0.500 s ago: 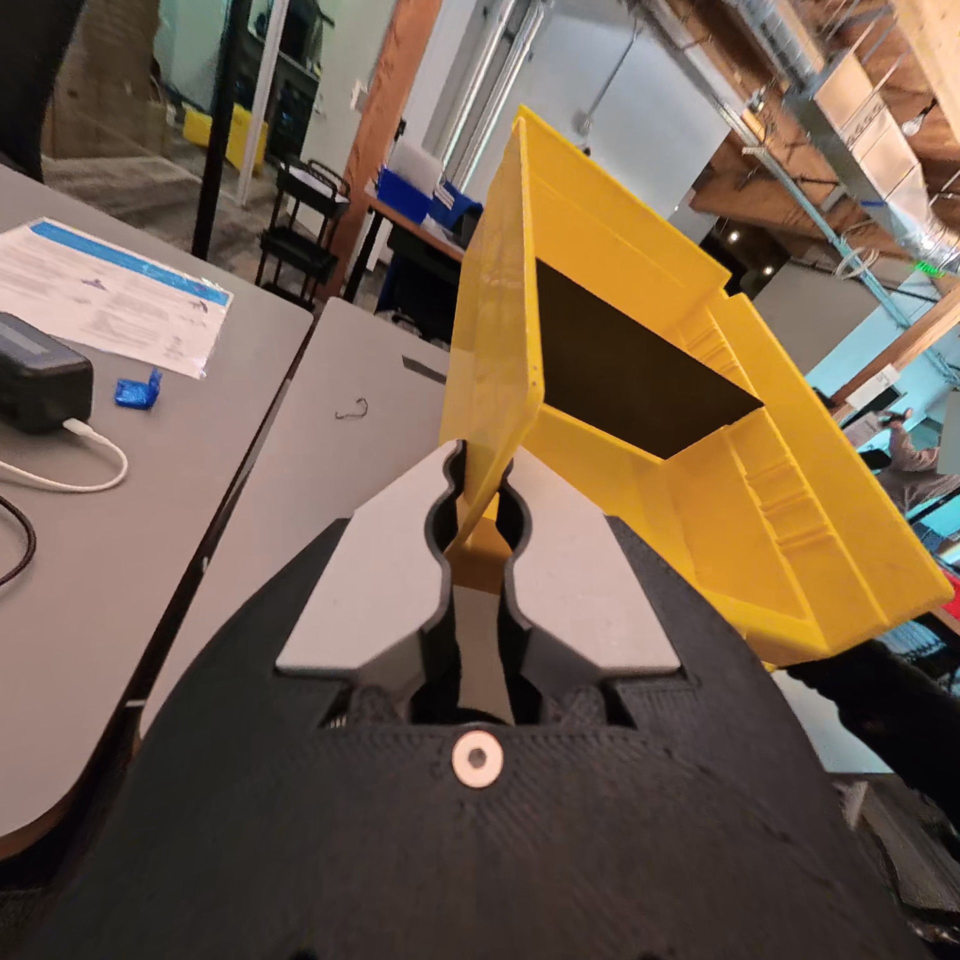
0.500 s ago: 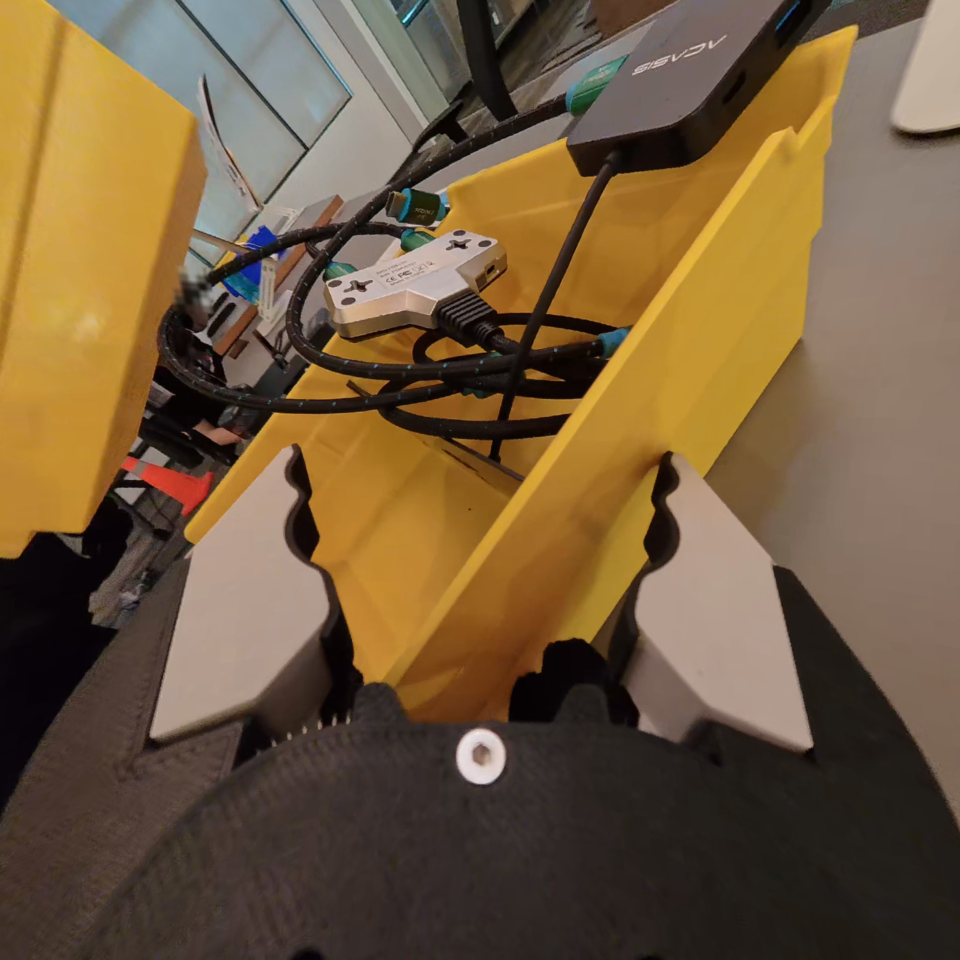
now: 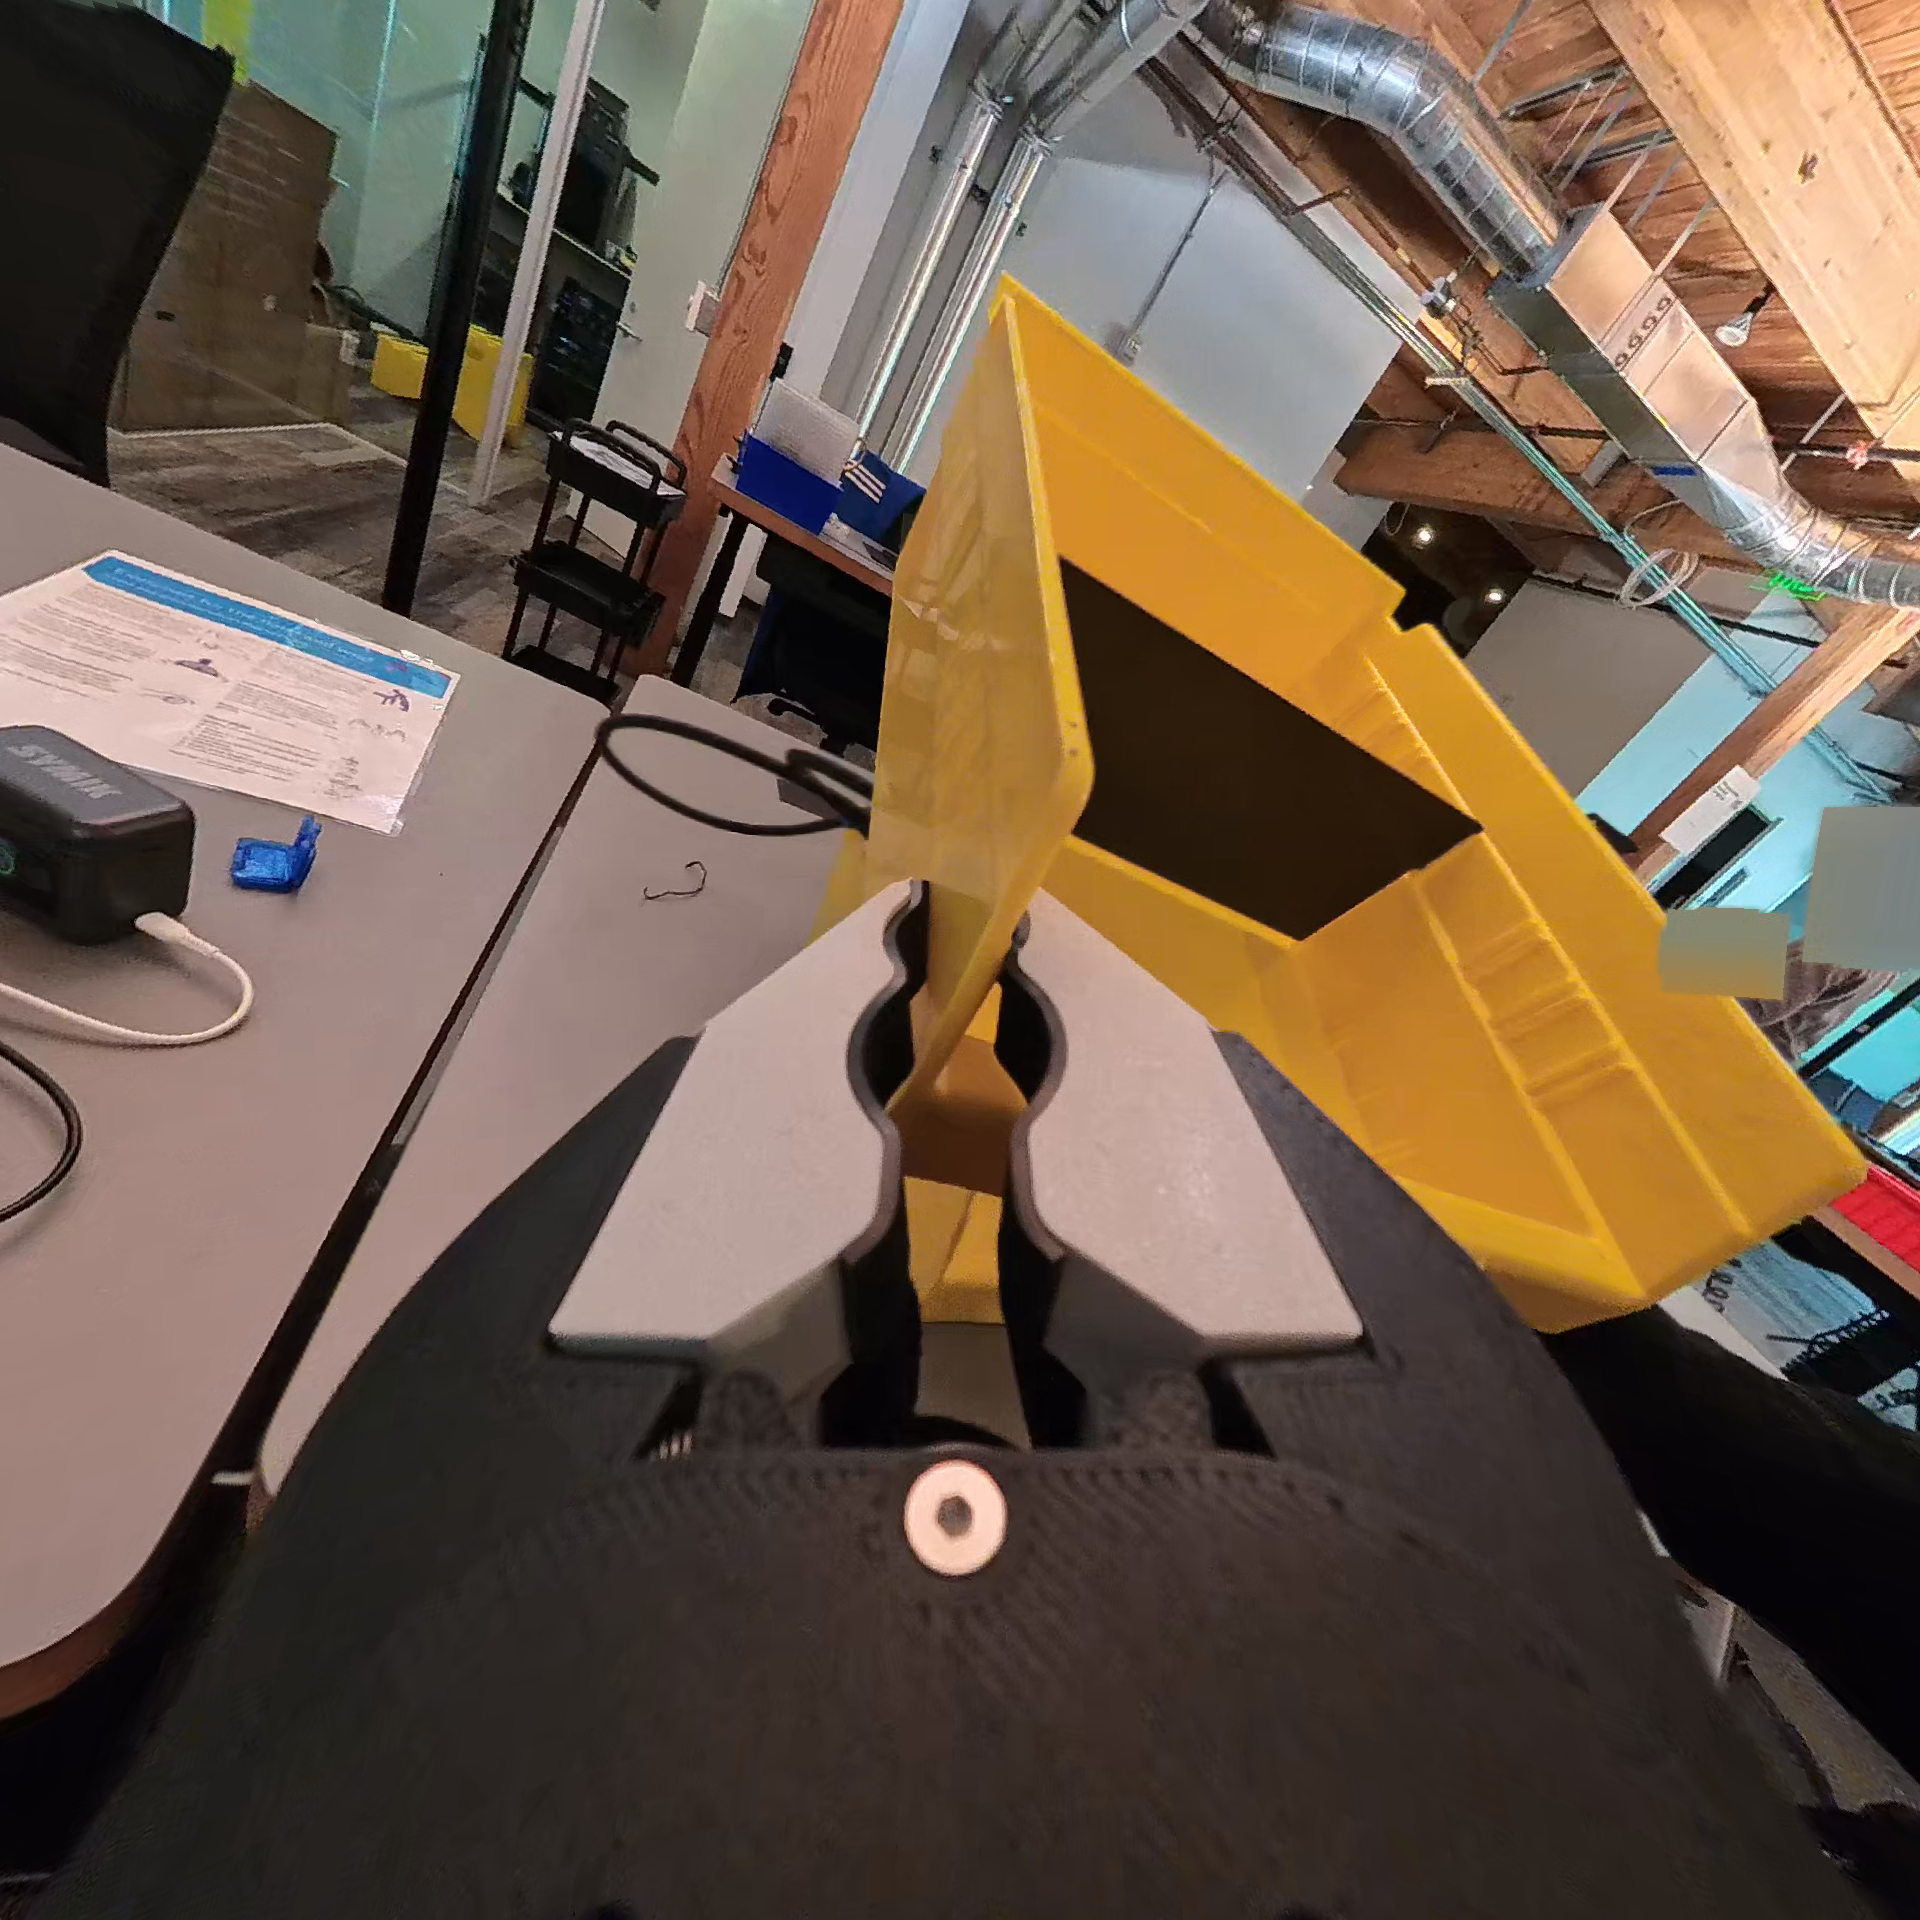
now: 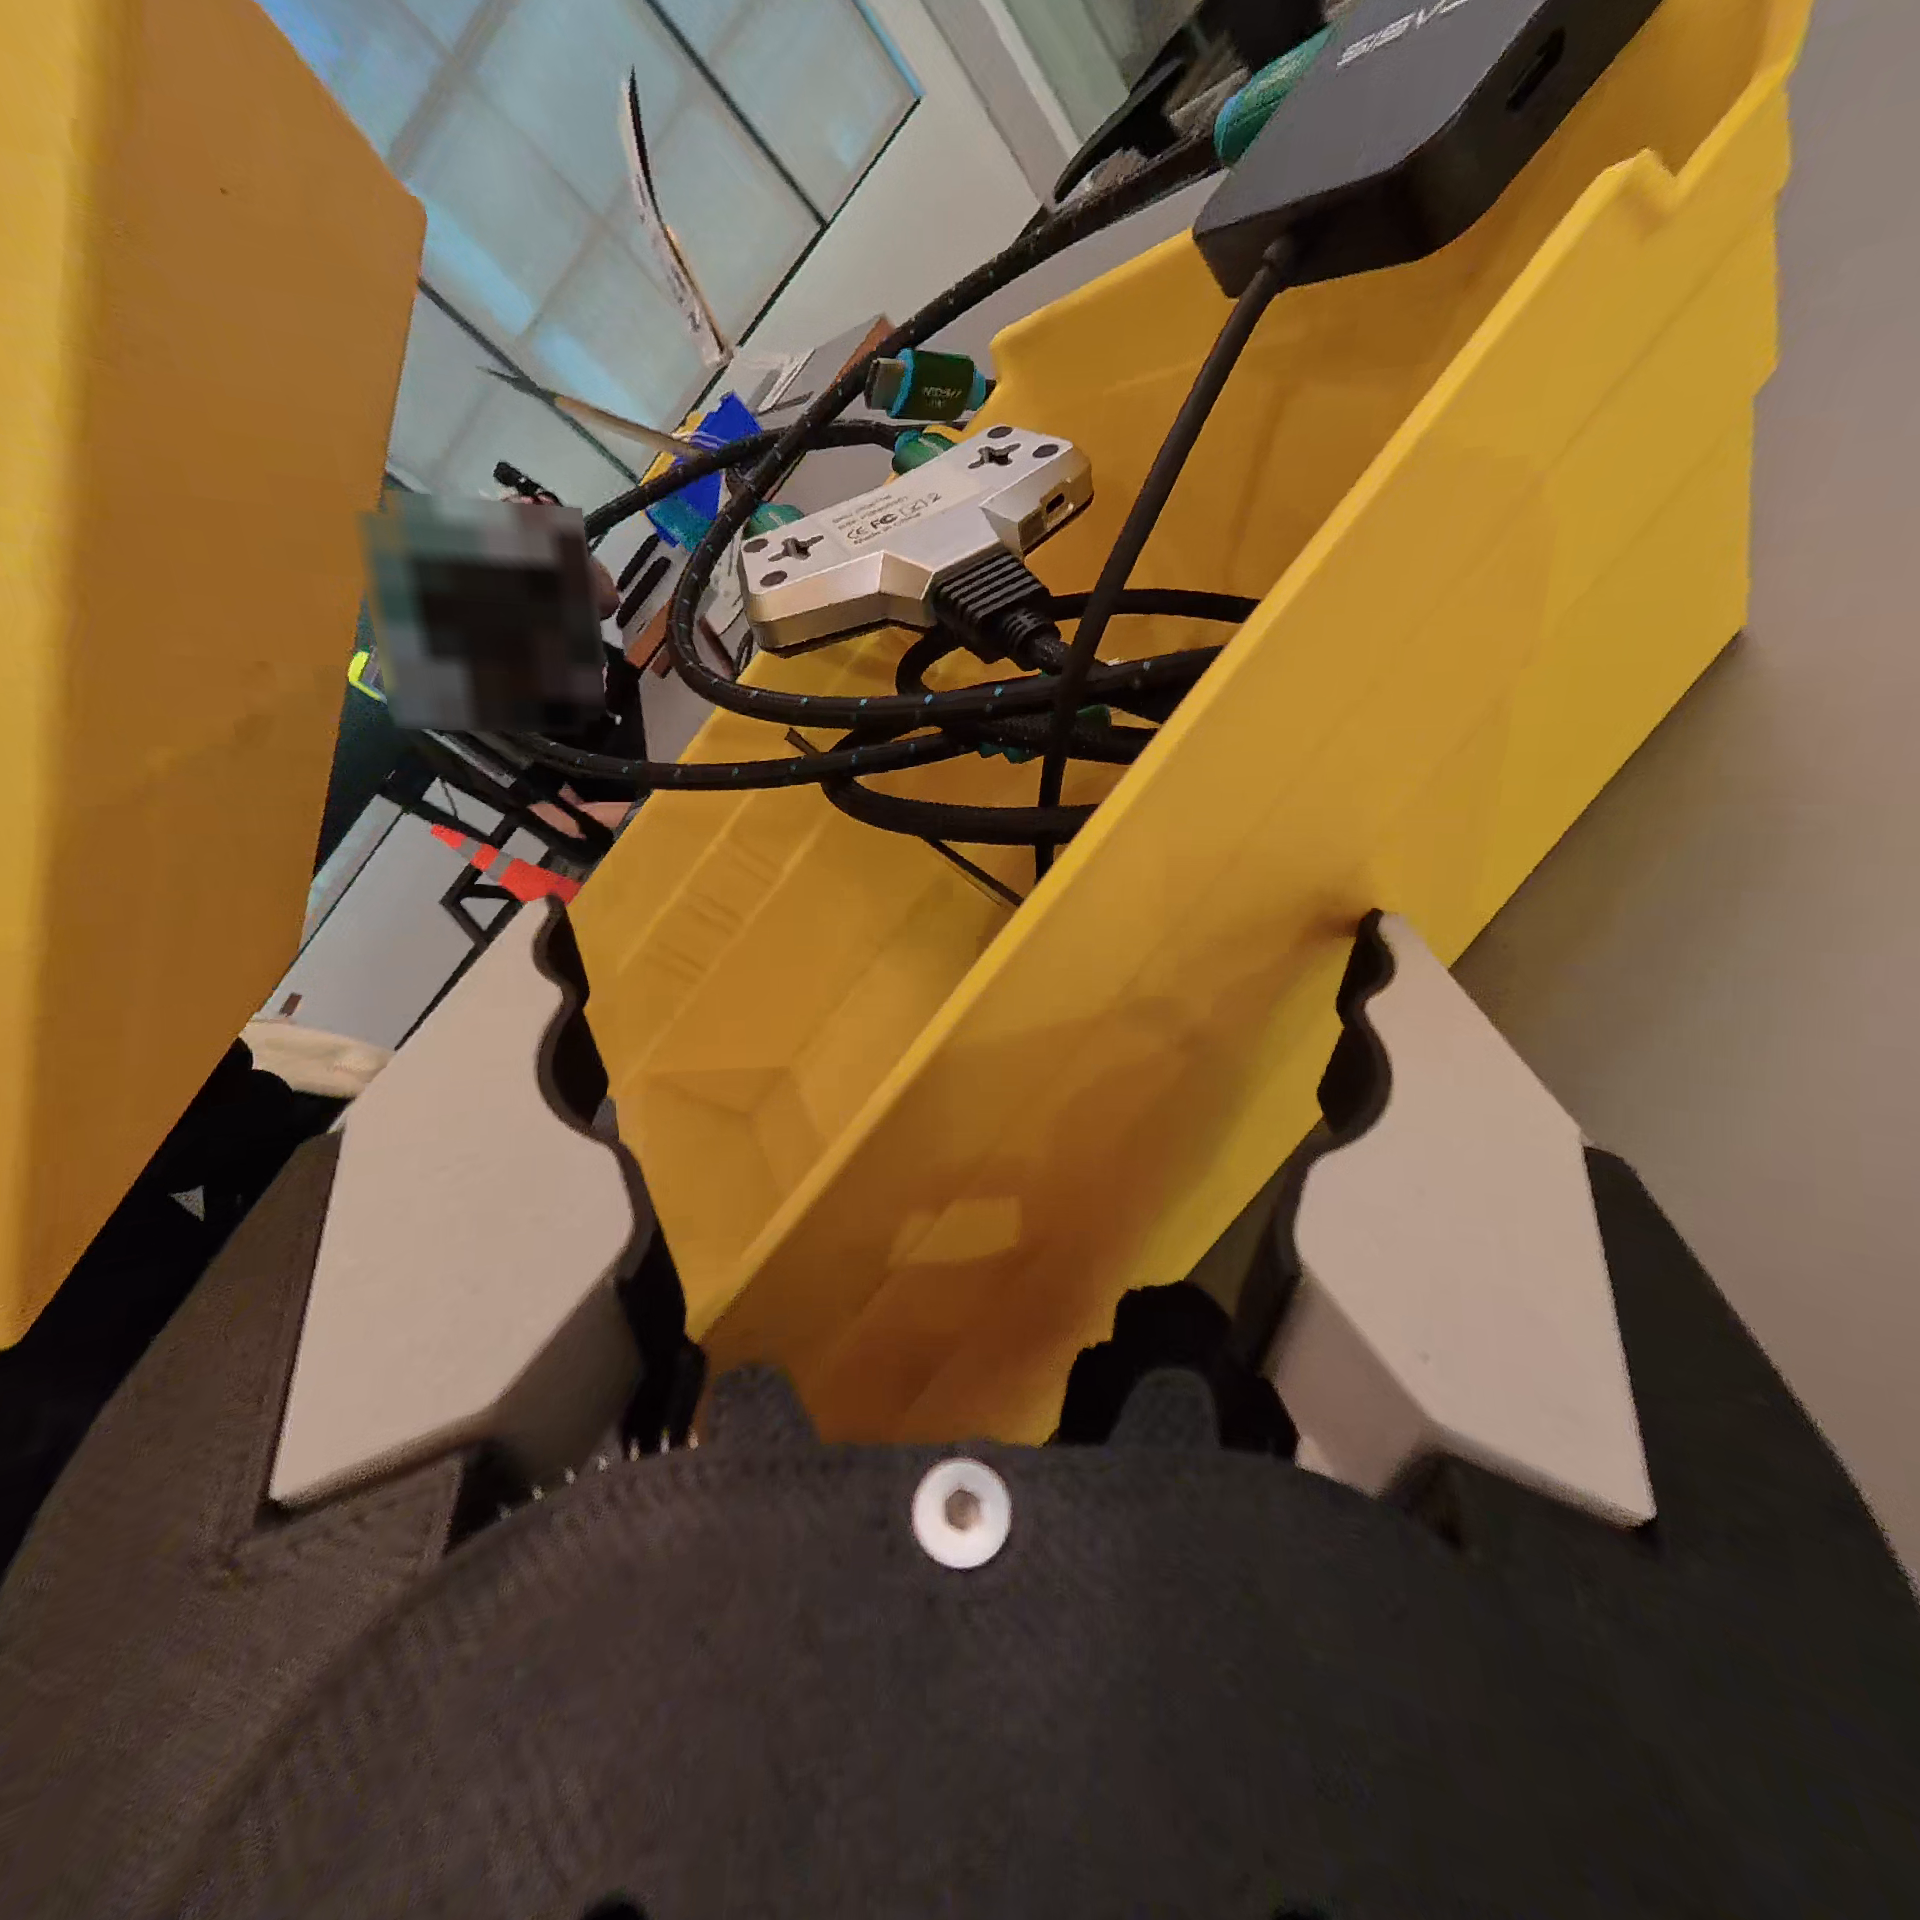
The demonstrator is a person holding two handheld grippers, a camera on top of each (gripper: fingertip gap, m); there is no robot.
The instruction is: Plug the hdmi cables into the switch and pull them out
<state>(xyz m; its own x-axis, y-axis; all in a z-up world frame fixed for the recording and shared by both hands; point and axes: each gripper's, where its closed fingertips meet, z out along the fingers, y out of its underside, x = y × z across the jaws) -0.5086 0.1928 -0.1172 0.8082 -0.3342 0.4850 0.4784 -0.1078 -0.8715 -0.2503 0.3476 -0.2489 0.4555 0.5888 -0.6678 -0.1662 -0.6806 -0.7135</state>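
Currently the left tongs [image 3: 961, 935] are clenched on the thin wall of an empty yellow bin [image 3: 1299, 852], held tilted up off the grey surface [image 3: 208, 1039]. The right tongs [image 4: 961, 935] are spread wide, straddling the near wall of a second yellow bin [image 4: 1299, 831] without gripping it. The silver switch [image 4: 914, 540] lies inside that bin, straight ahead of the right tongs, long axis crosswise, amid coiled black hdmi cables [image 4: 935, 707]. A green-collared plug [image 4: 930, 379] sticks up behind. A black hub [image 4: 1434, 114] and its thin lead cross the bin, likely obstructing reach. Right side is nearer.
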